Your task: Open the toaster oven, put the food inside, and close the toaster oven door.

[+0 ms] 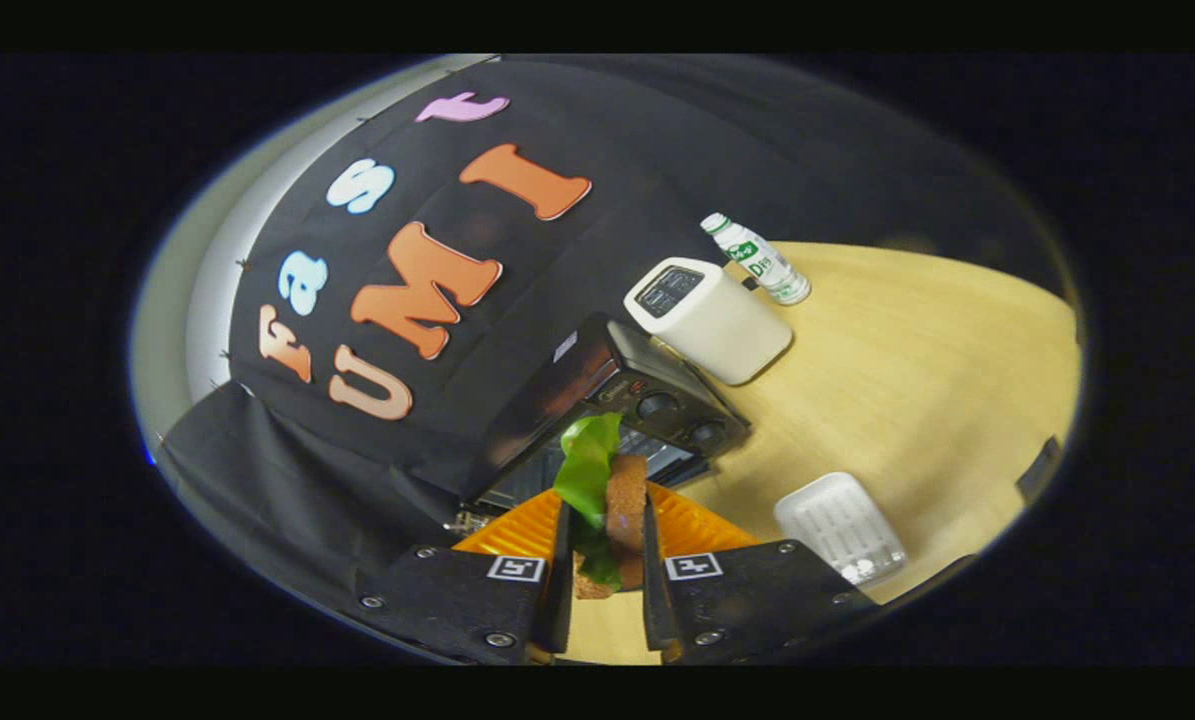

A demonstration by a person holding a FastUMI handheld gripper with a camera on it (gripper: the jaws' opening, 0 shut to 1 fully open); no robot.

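Observation:
A sandwich (619, 515) of brown bread with green lettuce sticking out stands on edge between my two fingers, and my gripper (605, 545) is shut on it. Just beyond the sandwich is the black toaster oven (617, 395), with two knobs on its front panel; its dark opening lies right behind the lettuce. Whether the door is down I cannot tell, as the fingers and food hide it.
A white pop-up toaster (707, 318) stands past the oven, and a small white bottle with a green label (757, 258) lies beyond it. A white ribbed tray (839, 527) rests on the wooden table (917, 380) beside my fingers.

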